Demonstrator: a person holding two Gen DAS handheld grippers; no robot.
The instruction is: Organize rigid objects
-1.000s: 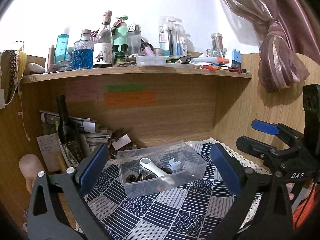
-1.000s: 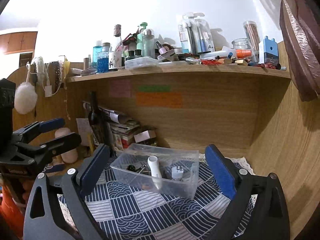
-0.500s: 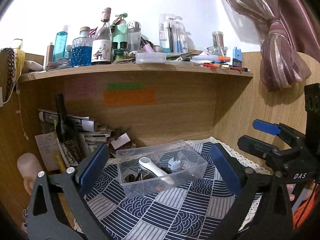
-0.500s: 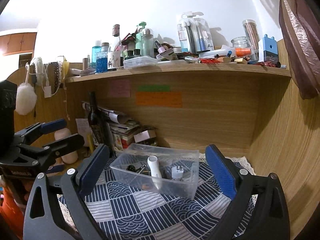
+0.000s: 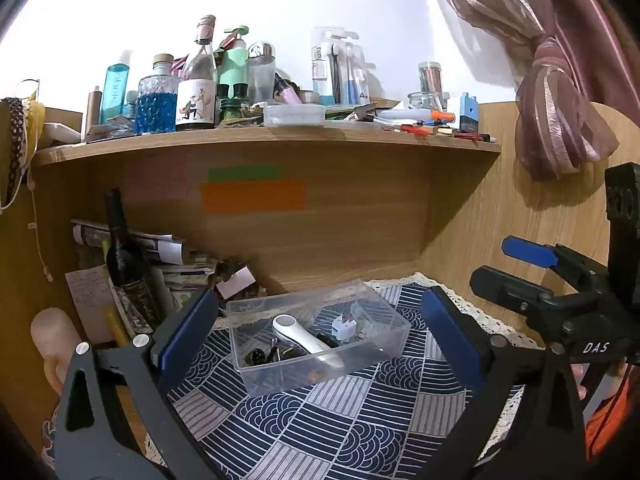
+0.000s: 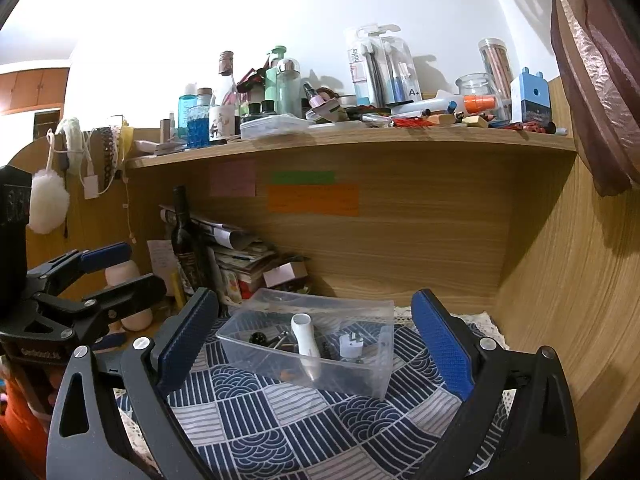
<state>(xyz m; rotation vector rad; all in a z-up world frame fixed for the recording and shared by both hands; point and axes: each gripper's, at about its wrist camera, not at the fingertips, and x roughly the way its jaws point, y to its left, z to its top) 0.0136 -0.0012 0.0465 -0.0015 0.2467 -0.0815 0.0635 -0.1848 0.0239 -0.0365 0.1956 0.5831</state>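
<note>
A clear plastic box [image 5: 362, 304] stands on the blue patterned cloth [image 5: 340, 420]; it also shows in the right wrist view [image 6: 380, 368]. Inside lie a white handheld device [image 5: 308, 342], a white plug adapter [image 5: 344, 326] and several small dark items. My left gripper [image 5: 318, 330] is open and empty, its blue pads wide apart in front of the box. My right gripper [image 6: 312, 334] is open and empty too, facing the box from the right. Each gripper shows in the other's view, my right gripper [image 5: 556, 284] and my left gripper [image 6: 92, 276].
A wooden shelf [image 5: 280, 136] above holds many bottles, jars and pens. A dark wine bottle [image 5: 126, 256], stacked papers [image 5: 176, 264] and a small box [image 5: 236, 280] crowd the back left corner. Wooden walls close the back and right. A curtain [image 5: 552, 112] hangs at right.
Both grippers have barely shifted; the left view has dropped slightly. Nothing was taken or let go.
</note>
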